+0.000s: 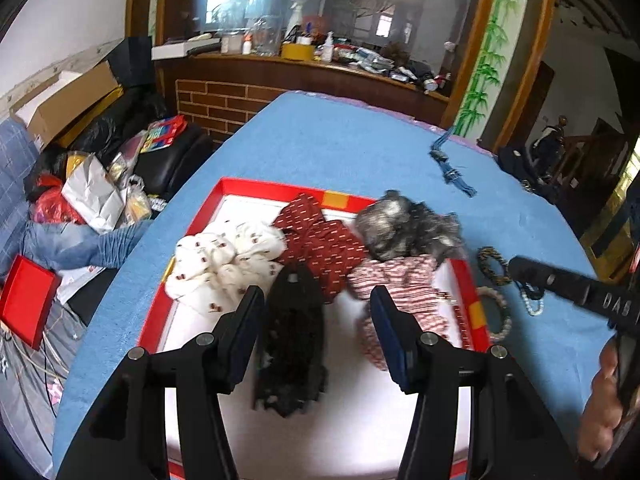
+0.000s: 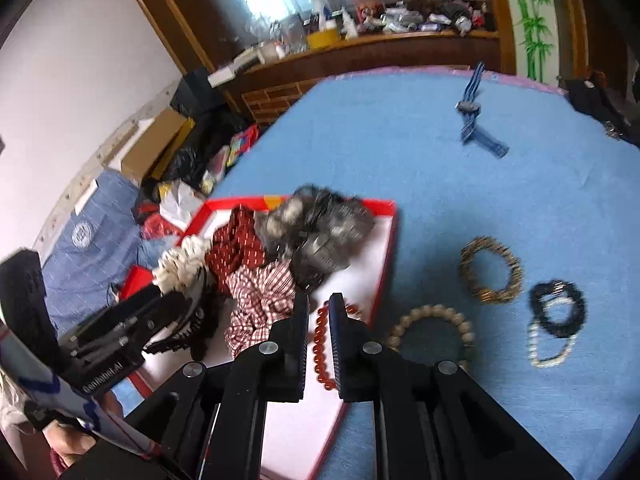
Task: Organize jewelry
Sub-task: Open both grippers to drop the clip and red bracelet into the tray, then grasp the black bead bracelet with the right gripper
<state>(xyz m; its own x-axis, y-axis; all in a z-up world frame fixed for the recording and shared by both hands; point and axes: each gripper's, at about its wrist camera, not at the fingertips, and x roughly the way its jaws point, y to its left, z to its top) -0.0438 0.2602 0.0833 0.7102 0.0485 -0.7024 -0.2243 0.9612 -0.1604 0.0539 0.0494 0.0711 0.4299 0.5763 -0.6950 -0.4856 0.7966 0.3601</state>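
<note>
On the released left claw (image 2: 176,312), "GenRobot.AI" reads; right claw (image 2: 319,312) clenched.

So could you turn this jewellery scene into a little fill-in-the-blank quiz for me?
1. The fabric scrunchies lie in a shallow white tray with a ____ rim.
2. The table is covered by a ____ cloth.
3. The red bead bracelet lies ____ the tray.
4. The cream bead bracelet lies ____ the tray, on the cloth.

Missing words: red; blue; inside; outside
</note>
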